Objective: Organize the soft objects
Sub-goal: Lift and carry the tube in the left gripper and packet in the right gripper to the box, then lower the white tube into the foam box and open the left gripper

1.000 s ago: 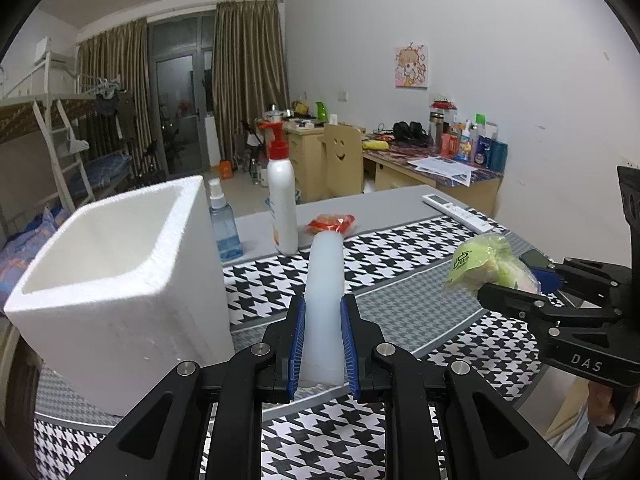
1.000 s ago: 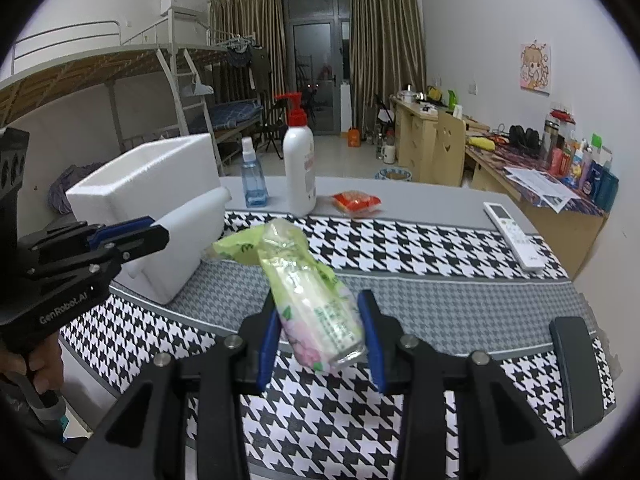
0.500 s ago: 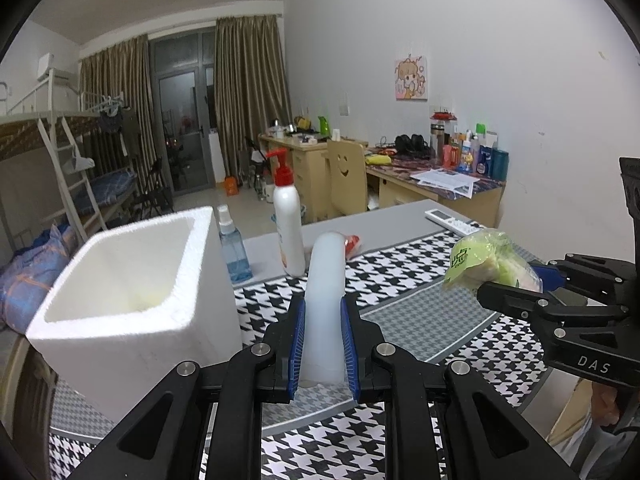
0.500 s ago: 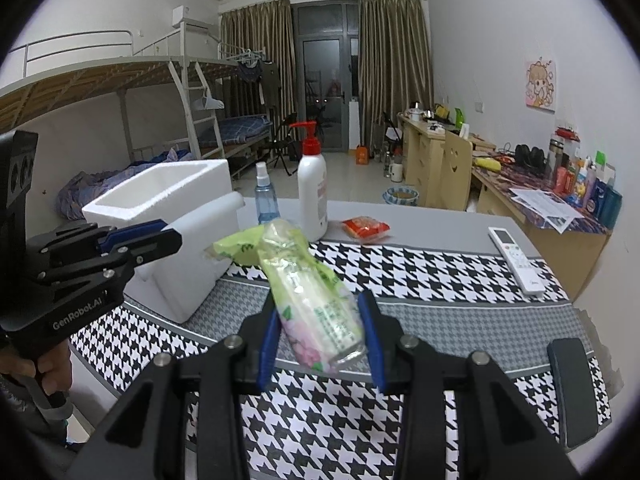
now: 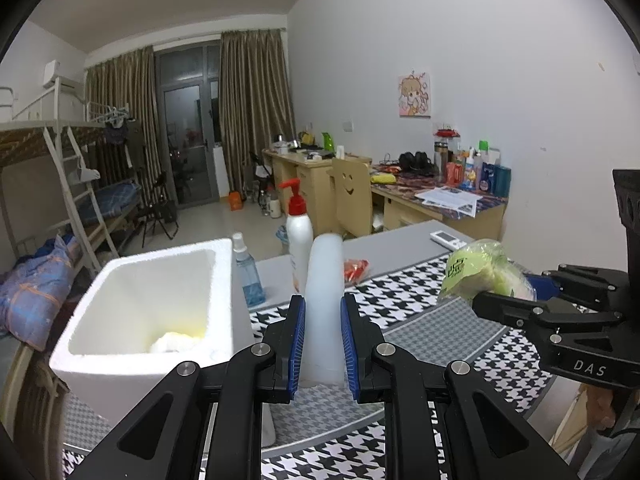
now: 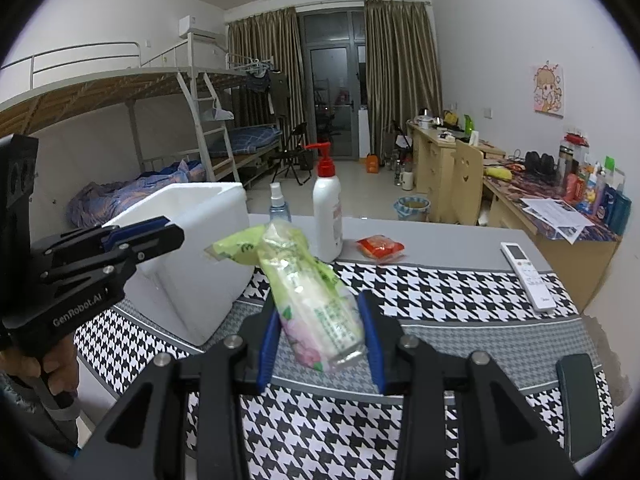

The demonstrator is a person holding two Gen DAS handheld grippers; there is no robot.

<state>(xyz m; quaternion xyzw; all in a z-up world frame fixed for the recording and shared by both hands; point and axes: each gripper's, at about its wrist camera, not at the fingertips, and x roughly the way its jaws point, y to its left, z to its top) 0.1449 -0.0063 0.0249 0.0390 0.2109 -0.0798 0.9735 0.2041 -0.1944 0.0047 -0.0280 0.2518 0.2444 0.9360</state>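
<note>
My left gripper [image 5: 323, 305] is shut on a white foam slab [image 5: 324, 276], held upright and seen edge-on. To its left stands an open white foam box [image 5: 100, 356] with a pale soft lump [image 5: 176, 342] on its floor. My right gripper [image 6: 319, 309] is shut on a green-and-white soft tissue pack [image 6: 316, 300], which sticks out past the fingers, up and to the left. In the left wrist view that pack [image 5: 480, 272] shows at the right, in the right gripper [image 5: 516, 300]. The right wrist view has the left gripper [image 6: 140, 236] in front of the foam box [image 6: 200, 240].
A red-capped white pump bottle [image 5: 299, 240], a blue spray bottle [image 5: 246, 276] and a red packet [image 5: 355, 269] stand behind on the houndstooth-covered table [image 6: 440, 288]. A white remote [image 6: 528, 276] lies at the right, and a dark pad [image 6: 578, 400] sits near the front right edge.
Both grippers have risen a little, each still gripping its object. In the left wrist view the inside of the foam box has come into sight.
</note>
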